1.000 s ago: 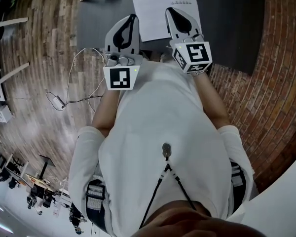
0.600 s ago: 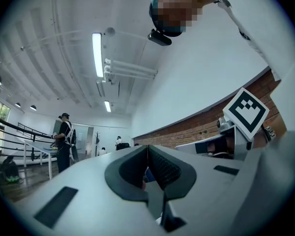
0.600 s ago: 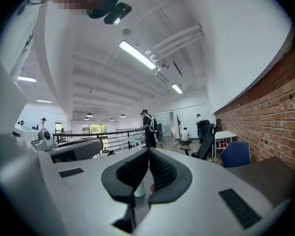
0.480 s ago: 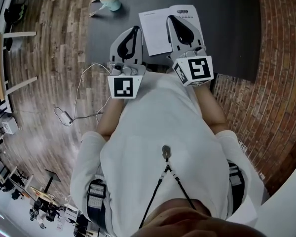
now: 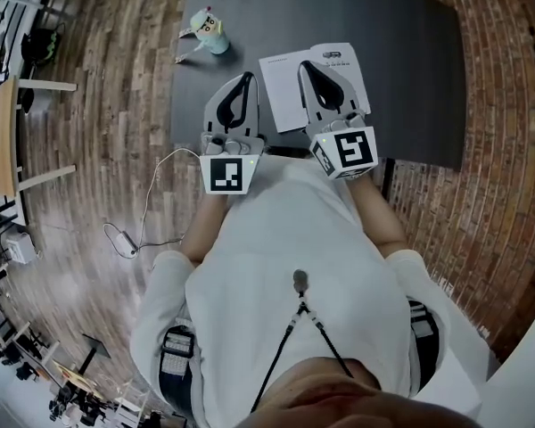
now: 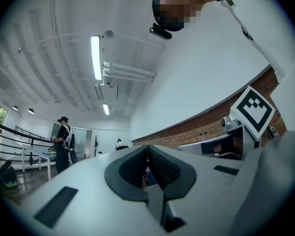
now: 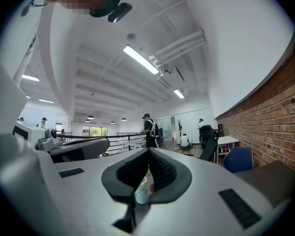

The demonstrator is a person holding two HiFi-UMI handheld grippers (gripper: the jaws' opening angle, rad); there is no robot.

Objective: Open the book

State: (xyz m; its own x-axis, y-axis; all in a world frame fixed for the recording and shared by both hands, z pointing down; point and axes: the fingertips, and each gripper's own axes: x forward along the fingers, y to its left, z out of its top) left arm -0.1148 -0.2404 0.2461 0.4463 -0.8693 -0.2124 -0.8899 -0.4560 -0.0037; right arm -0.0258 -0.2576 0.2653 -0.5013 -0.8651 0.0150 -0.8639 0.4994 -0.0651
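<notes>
A white book point(image 5: 283, 92) with printed lines on its upper face lies flat near the front edge of the dark grey table point(image 5: 410, 69). My right gripper point(image 5: 305, 65) hangs above the book's right half, shut with nothing in it. My left gripper point(image 5: 246, 78) is just left of the book, over bare table, also shut and empty. In the left gripper view the jaws point(image 6: 147, 149) meet and point out across the room. The right gripper view shows its jaws point(image 7: 148, 151) closed in the same way; neither view shows the book.
A small pale toy figure point(image 5: 209, 30) stands on the table's far left part. A white cable point(image 5: 152, 208) trails over the wooden floor point(image 5: 89, 150) to my left. A brick floor strip point(image 5: 490, 168) runs along the right. People stand far off in the hall point(image 7: 148, 132).
Both grippers have lifted and stayed shut. In the head view the table, book and toy have slid downward, and more of the table's far part shows.
</notes>
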